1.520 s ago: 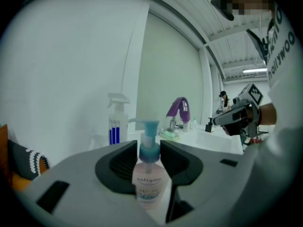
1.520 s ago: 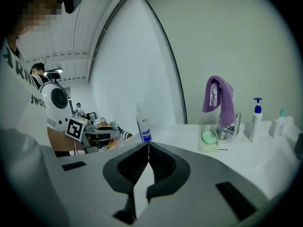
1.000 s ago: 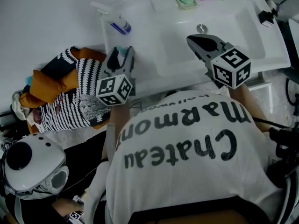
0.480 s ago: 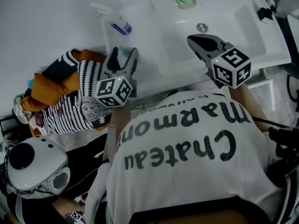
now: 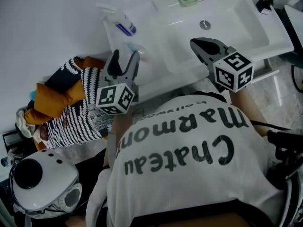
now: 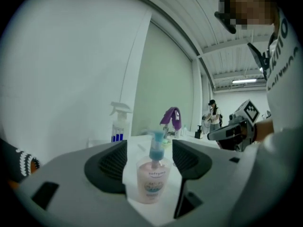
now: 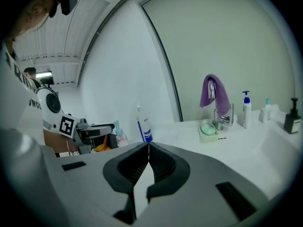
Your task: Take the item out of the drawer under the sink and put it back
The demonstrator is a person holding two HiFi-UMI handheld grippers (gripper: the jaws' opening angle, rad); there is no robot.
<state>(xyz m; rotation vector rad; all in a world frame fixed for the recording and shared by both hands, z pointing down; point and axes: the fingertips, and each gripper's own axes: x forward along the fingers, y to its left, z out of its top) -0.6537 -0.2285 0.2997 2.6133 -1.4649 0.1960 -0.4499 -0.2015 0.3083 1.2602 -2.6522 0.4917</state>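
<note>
Left gripper (image 5: 125, 56) is spread wide and grips nothing, with the pump bottle (image 6: 151, 179) standing upright on the bench (image 5: 152, 32) dead ahead between its jaws, pads clear of both sides, making it far nearer than the right gripper (image 5: 194, 42), which is closed, empty and well apart by the sink (image 5: 222, 22).
</note>
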